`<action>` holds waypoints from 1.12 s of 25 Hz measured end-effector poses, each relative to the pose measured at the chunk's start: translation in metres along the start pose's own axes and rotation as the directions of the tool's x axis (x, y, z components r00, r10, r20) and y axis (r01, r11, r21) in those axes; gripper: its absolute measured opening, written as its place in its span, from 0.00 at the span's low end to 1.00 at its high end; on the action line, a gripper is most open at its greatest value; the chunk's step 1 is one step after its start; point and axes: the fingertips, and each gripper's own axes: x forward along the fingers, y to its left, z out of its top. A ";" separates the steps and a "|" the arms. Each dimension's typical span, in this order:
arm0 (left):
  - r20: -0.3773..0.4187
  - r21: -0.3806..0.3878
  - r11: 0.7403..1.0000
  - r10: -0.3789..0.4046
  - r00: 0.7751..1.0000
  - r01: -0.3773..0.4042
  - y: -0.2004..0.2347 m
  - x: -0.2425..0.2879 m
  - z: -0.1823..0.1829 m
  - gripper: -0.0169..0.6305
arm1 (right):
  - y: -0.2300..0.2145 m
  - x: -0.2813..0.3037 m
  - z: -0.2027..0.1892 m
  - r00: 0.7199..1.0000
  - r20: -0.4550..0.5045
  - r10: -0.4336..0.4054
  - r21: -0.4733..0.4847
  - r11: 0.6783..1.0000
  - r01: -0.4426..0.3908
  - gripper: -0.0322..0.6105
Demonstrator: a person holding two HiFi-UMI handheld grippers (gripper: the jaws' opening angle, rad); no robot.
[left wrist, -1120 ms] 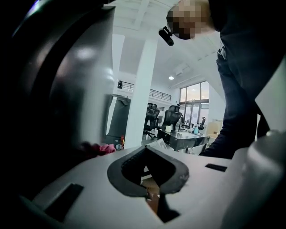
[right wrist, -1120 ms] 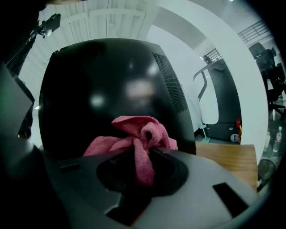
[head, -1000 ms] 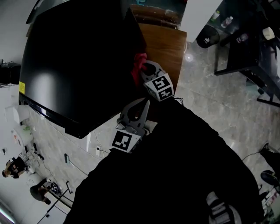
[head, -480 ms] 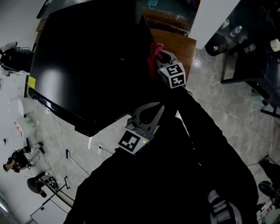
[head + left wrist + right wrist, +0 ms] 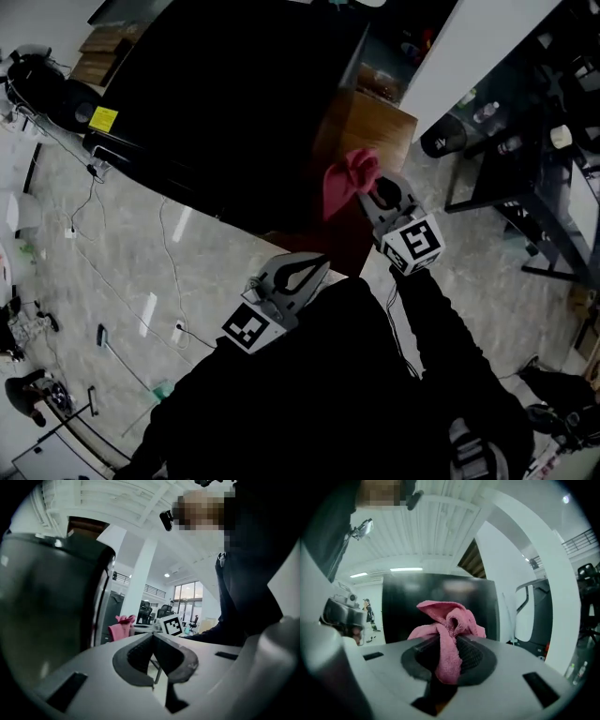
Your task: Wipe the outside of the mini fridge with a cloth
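The black mini fridge point(image 5: 234, 103) fills the upper middle of the head view, its glossy face turned up toward me. My right gripper point(image 5: 368, 193) is shut on a bunched pink cloth point(image 5: 349, 180), held just off the fridge's lower right side. In the right gripper view the cloth point(image 5: 447, 625) sticks up between the jaws, with the fridge's dark face point(image 5: 436, 597) straight ahead and a gap between them. My left gripper point(image 5: 322, 262) hangs near my body, shut and empty; in its own view the left gripper point(image 5: 152, 638) has its pads together.
A wooden cabinet point(image 5: 380, 127) stands against the fridge's right side. A white pillar point(image 5: 455, 56) and a black table point(image 5: 525, 150) with bottles lie to the right. Cables point(image 5: 122, 272) trail over the tiled floor at left.
My right gripper has drawn the pink cloth back from the fridge's right edge toward me. My head has swung, so the fridge sits higher in view. The left gripper stays shut.
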 end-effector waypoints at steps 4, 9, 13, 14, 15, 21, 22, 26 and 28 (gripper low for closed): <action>0.029 0.030 0.995 0.093 0.995 -0.094 0.007 -0.088 0.011 0.04 | 0.115 -0.017 0.044 0.995 0.015 0.100 -0.073 0.992 -0.099 0.17; 0.061 0.031 0.974 0.220 0.973 -0.223 0.030 -0.207 0.020 0.04 | 0.255 -0.001 0.068 0.974 0.028 0.224 -0.026 0.974 -0.224 0.17; 0.116 0.020 0.945 0.323 0.939 -0.327 0.046 -0.304 0.025 0.04 | 0.363 0.031 0.077 0.937 0.014 0.348 -0.059 0.936 -0.347 0.17; 0.126 0.017 0.936 0.345 0.930 -0.350 0.049 -0.327 0.026 0.04 | 0.387 0.039 0.079 0.928 0.021 0.372 -0.058 0.927 -0.371 0.17; 0.134 0.016 0.928 0.366 0.921 -0.371 0.053 -0.350 0.025 0.04 | 0.409 0.047 0.082 0.918 0.035 0.394 -0.055 0.918 -0.392 0.17; 0.170 0.008 0.880 0.468 0.867 -0.476 0.068 -0.473 0.024 0.04 | 0.528 0.094 0.089 0.868 0.064 0.493 -0.021 0.870 -0.493 0.17; 0.178 0.000 0.869 0.487 0.855 -0.495 0.073 -0.491 0.027 0.04 | 0.544 0.103 0.089 0.858 0.060 0.510 -0.011 0.860 -0.510 0.17; 0.216 0.009 0.824 0.552 0.805 -0.567 0.106 -0.549 0.039 0.04 | 0.589 0.151 0.086 0.829 0.039 0.558 -0.005 0.830 -0.558 0.17; 0.223 0.011 0.804 0.578 0.785 -0.595 0.125 -0.566 0.039 0.04 | 0.599 0.172 0.082 0.814 0.033 0.580 -0.003 0.815 -0.580 0.17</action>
